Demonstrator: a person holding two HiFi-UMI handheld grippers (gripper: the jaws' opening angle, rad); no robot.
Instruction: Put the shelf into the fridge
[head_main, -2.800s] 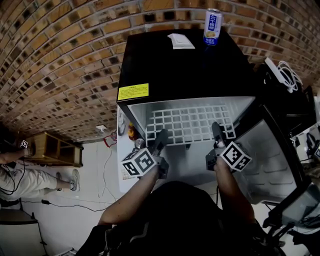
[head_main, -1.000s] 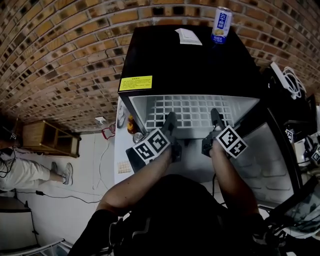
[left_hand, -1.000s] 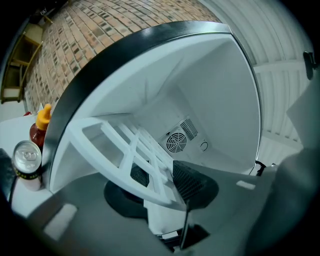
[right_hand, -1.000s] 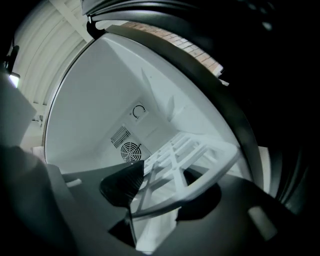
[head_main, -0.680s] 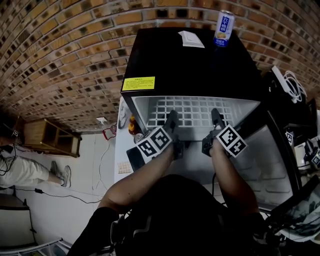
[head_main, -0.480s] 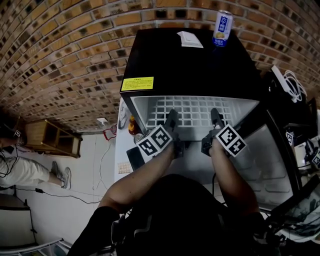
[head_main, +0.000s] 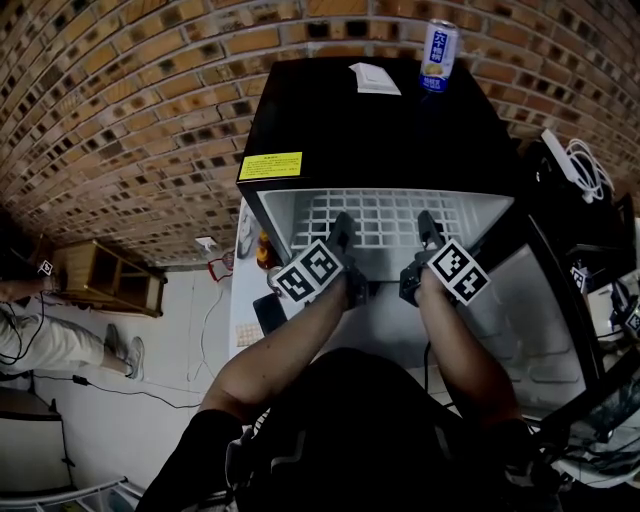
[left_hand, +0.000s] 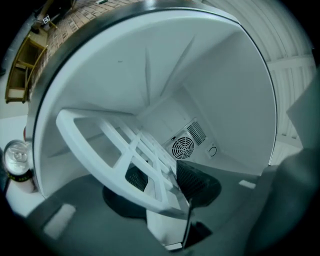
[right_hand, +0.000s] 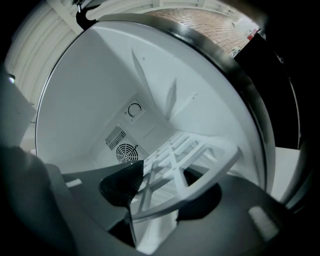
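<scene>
My left claw (head_main: 342, 226) has just been widening, and the front rail of the shelf (head_main: 385, 212) sits loose between its jaws. My right claw (head_main: 428, 224) stands wide about the same rail. The shelf lies inside the fridge (head_main: 380, 130), deeper than earlier, when its front protruded.

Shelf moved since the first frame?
Yes: the shelf has slid deeper into the fridge; less grid shows past the fridge's top front edge.

blue drink can (head_main: 438, 55), white card (head_main: 374, 78), brick wall (head_main: 120, 130)
</scene>
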